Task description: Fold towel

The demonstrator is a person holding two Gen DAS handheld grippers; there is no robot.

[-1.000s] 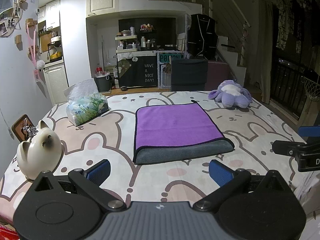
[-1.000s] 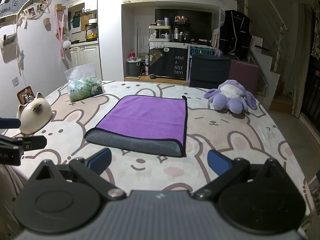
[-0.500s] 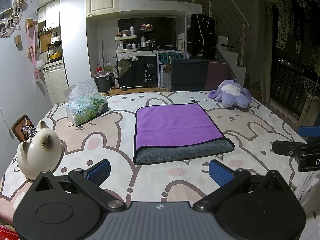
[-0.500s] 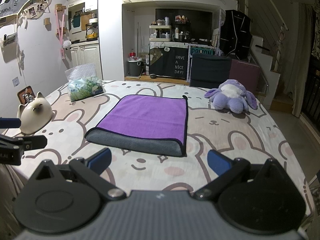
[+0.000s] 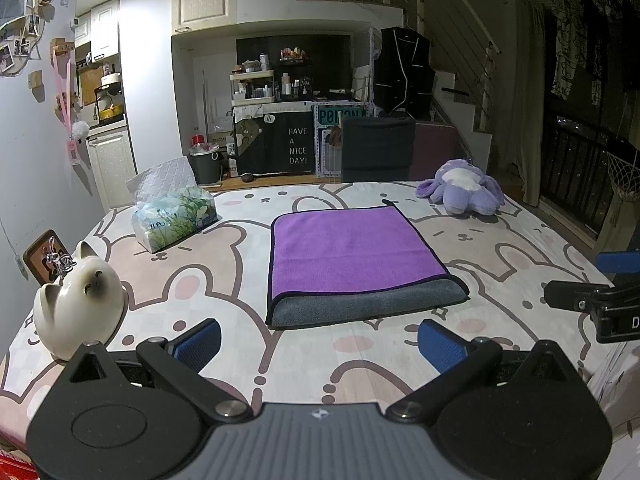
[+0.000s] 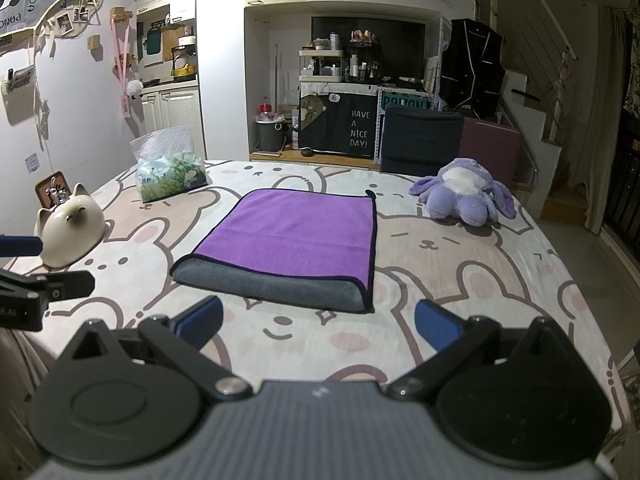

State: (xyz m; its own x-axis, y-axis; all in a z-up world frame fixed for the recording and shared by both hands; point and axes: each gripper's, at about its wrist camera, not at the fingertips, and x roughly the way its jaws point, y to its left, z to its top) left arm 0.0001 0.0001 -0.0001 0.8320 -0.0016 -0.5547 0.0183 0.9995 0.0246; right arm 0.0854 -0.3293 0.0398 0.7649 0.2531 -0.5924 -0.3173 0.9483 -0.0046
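A purple towel [image 5: 352, 248] with a grey underside lies folded flat on the bunny-print table [image 5: 224, 264], its grey fold facing me. It also shows in the right wrist view [image 6: 296, 236]. My left gripper [image 5: 320, 344] is open and empty, a little short of the towel's near edge. My right gripper [image 6: 318, 320] is open and empty, just short of the same edge. The right gripper's fingers [image 5: 616, 262] show at the right edge of the left wrist view. The left gripper's fingers [image 6: 20, 246] show at the left edge of the right wrist view.
A white cat-shaped pot [image 5: 76, 300] sits at the near left with a small picture frame [image 5: 42, 254] behind it. A tissue pack [image 5: 172, 216] lies at the far left. A purple plush toy [image 5: 464, 192] lies at the far right. A dark chair [image 5: 378, 148] stands behind the table.
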